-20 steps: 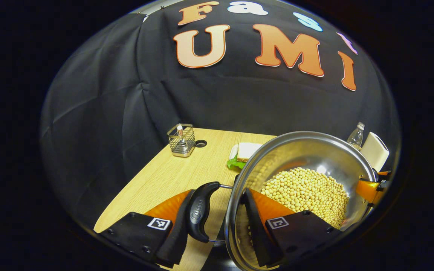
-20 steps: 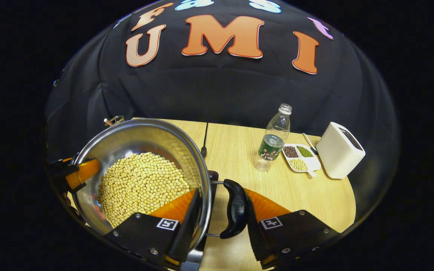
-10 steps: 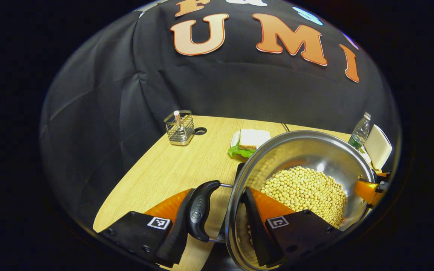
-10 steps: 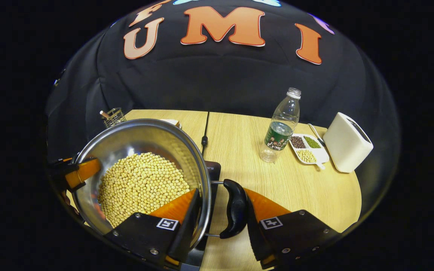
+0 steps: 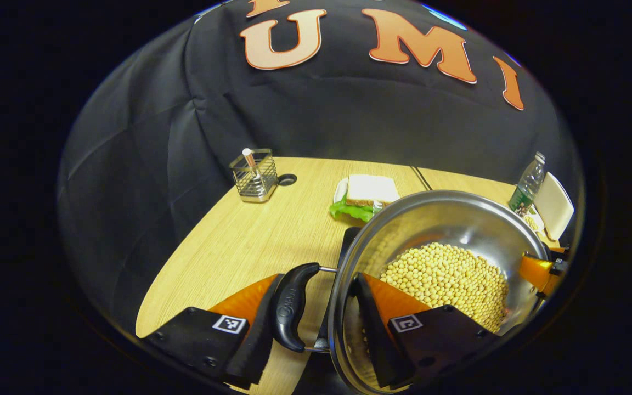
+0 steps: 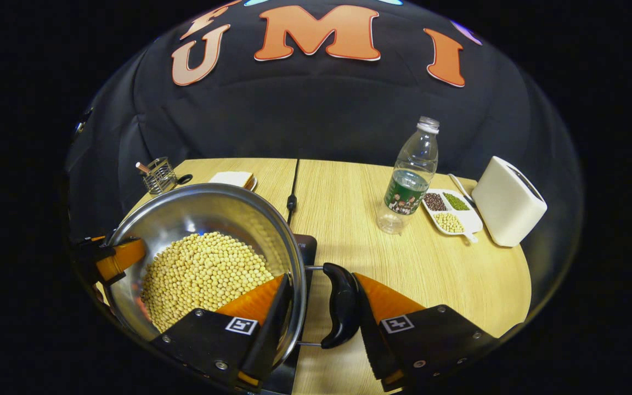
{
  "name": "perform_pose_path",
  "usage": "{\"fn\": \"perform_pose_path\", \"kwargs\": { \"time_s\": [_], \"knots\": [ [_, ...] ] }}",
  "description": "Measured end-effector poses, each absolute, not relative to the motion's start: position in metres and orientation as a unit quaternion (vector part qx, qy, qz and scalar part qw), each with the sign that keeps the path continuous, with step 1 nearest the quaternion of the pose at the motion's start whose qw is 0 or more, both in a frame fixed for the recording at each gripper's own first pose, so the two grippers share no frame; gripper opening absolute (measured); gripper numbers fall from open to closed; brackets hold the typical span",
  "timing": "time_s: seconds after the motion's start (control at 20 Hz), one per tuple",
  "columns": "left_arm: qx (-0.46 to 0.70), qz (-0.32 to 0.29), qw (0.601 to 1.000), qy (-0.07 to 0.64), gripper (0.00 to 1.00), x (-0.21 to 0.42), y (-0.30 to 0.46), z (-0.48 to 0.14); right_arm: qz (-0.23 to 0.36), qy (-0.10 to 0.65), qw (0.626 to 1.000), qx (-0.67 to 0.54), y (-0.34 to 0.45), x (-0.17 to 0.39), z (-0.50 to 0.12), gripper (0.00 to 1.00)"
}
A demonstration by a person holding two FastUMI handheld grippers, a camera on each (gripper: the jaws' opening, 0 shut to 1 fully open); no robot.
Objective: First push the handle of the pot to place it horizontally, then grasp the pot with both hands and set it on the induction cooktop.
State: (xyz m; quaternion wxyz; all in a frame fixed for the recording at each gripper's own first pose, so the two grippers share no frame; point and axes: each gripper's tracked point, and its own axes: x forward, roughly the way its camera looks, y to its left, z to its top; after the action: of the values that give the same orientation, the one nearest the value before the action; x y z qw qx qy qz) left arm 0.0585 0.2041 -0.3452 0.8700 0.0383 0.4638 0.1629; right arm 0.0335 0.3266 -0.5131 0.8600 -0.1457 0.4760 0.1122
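In the left gripper view we see, from the left, a wire basket (image 5: pixel 254 176) with a stick standing in it in the upper left of the table (image 5: pixel 228 247), then a sandwich (image 5: pixel 368 193) on lettuce at centre, then the steel pot (image 5: pixel 447 219) of pale beans at lower right, and a bottle (image 5: pixel 528 184) and white box at the far right edge. The left gripper (image 5: pixel 313 323) is clamped on the pot: one finger presses the outside of the black side handle (image 5: pixel 293 314), the other sits inside the rim. The handle bears embossed writing too small for us to read. In the right gripper view the pot (image 6: pixel 206 211) fills the lower left, with a dark cooktop (image 6: pixel 305 244) corner showing just behind it; the right gripper (image 6: pixel 316 323) likewise grips the handle (image 6: pixel 341 312) and rim. Further right stand the bottle with a green label we cannot read, a divided dish (image 6: pixel 450 211) of beans and a white box (image 6: pixel 508 200). The table is light wood with a seam and a cable; black cloth walls the booth.
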Motion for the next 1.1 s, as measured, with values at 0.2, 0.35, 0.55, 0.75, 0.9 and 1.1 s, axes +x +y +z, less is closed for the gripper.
{"fn": "perform_pose_path", "kwargs": {
  "time_s": [0.2, 0.35, 0.55, 0.75, 0.9, 1.1],
  "knots": [
    [0.040, 0.169, 0.868, 0.466, 0.85, 0.055, 0.206, -0.347, 0.116, 0.471, 0.866, -0.125, 0.329, 0.034, -0.506, 0.77],
    [0.046, 0.179, 0.878, 0.441, 0.87, 0.061, 0.207, -0.326, 0.122, 0.419, 0.892, -0.113, 0.322, 0.049, -0.473, 0.81],
    [0.093, 0.224, 0.906, 0.348, 0.86, 0.086, 0.217, -0.259, 0.131, 0.327, 0.932, -0.082, 0.310, 0.070, -0.389, 0.80],
    [0.105, 0.219, 0.935, 0.257, 0.89, 0.104, 0.192, -0.180, 0.136, 0.251, 0.955, -0.079, 0.281, 0.068, -0.296, 0.80],
    [0.076, 0.187, 0.959, 0.196, 0.89, 0.114, 0.155, -0.119, 0.148, 0.202, 0.965, -0.079, 0.268, 0.060, -0.230, 0.81],
    [0.030, 0.138, 0.982, 0.129, 0.83, 0.114, 0.110, -0.055, 0.162, 0.149, 0.970, -0.102, 0.254, 0.049, -0.174, 0.81]
  ]
}}
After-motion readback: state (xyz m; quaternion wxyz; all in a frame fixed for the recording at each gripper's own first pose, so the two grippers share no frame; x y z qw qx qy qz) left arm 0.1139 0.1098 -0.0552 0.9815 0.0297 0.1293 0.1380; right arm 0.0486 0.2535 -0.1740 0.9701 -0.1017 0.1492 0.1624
